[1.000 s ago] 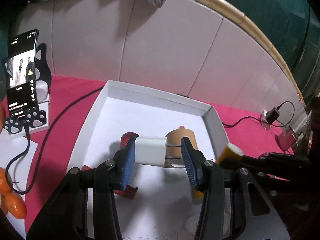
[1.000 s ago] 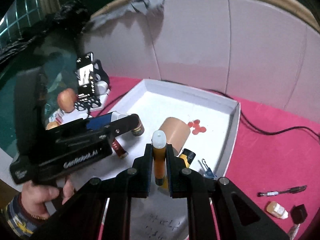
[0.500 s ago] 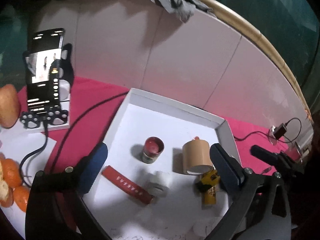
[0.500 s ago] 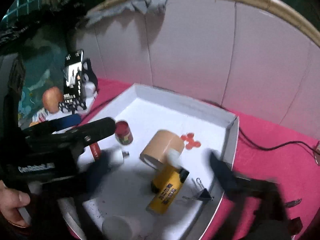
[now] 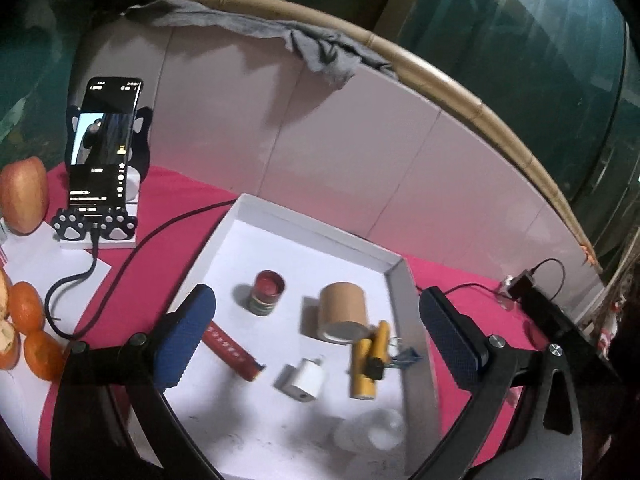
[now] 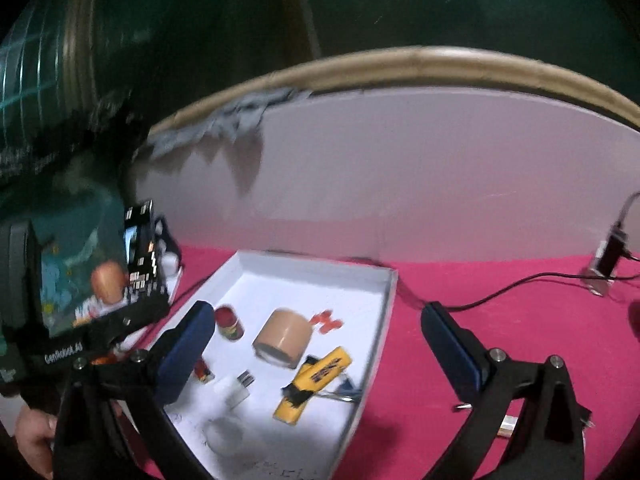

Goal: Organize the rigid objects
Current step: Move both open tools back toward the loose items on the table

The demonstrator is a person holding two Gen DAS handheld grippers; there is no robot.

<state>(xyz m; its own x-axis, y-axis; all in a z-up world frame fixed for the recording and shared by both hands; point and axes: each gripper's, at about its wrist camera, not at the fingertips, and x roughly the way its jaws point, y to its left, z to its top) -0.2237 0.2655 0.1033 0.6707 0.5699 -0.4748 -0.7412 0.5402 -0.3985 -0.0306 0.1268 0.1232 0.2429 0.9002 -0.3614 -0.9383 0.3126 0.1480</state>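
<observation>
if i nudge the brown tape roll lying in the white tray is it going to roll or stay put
The brown tape roll lies on its curved side, so a sideways nudge would probably roll it. The yellow tube beside it might stop it. It looks stiff and fairly light.

Pink-clothed table point(image 5: 168, 248): white tray point(image 5: 320, 228), phone stand point(image 5: 100, 236), oranges point(image 5: 28, 320).

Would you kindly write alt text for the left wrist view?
The left gripper, fingers wide open and empty, hovers over a white tray holding a tape roll, red tin, white charger and yellow tubes.
</observation>
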